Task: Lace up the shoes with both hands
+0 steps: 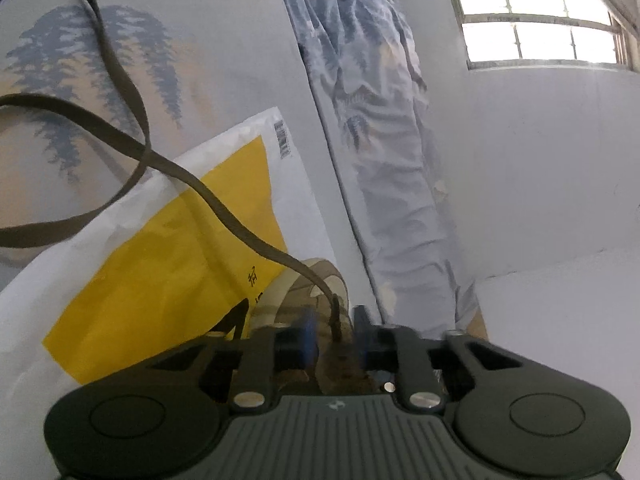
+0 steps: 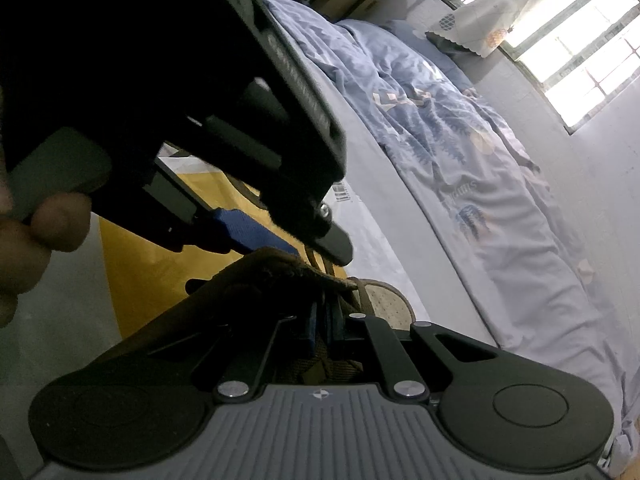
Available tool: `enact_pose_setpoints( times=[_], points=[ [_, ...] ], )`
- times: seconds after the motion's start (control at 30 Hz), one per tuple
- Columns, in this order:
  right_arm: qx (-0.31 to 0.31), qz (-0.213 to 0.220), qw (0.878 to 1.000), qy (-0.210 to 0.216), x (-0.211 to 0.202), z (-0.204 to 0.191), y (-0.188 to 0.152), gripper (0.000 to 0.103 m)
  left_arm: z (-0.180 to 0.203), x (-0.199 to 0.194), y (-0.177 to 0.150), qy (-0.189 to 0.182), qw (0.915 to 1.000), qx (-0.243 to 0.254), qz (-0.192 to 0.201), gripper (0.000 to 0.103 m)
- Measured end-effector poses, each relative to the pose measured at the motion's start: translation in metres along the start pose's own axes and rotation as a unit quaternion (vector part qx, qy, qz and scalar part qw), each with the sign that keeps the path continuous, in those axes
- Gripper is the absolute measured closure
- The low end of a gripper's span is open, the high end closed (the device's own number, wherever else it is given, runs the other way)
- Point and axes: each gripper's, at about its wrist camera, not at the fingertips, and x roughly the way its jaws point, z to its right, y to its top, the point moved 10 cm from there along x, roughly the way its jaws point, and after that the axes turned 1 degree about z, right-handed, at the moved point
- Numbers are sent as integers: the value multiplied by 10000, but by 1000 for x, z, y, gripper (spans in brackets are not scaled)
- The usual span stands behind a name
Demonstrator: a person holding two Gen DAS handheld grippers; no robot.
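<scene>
One brown shoe is seen on one white-and-yellow bag on the bed. One brown lace is pinched at its tip by the left gripper. The right gripper is clenched on the shoe's upper edge. One hand is visible.

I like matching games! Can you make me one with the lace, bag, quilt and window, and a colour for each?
Things:
1 lace
2 bag
3 quilt
4 window

Colours:
A blue with trees
B bright white light
C dark brown
D yellow and white

Pairs: 1-C, 2-D, 3-A, 4-B
</scene>
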Motion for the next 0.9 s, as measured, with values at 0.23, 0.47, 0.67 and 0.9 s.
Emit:
enact_pose_setpoints(
  times=[0.23, 0.47, 0.67, 0.9],
  points=[
    [-2, 12, 10000, 15, 2, 3, -3, 102, 7, -1, -1, 43, 9996, 291, 49, 103],
    [26, -31, 10000, 48, 4, 6, -5, 101, 26, -18, 15, -248, 9976, 542, 360, 103],
    [38, -43, 10000, 61, 7, 5, -5, 101, 42, -48, 56, -414, 9888, 834, 1170, 103],
    [26, -45, 10000, 34, 9, 6, -4, 101, 18, -84, 109, 214, 9756, 684, 2077, 103]
  ],
)
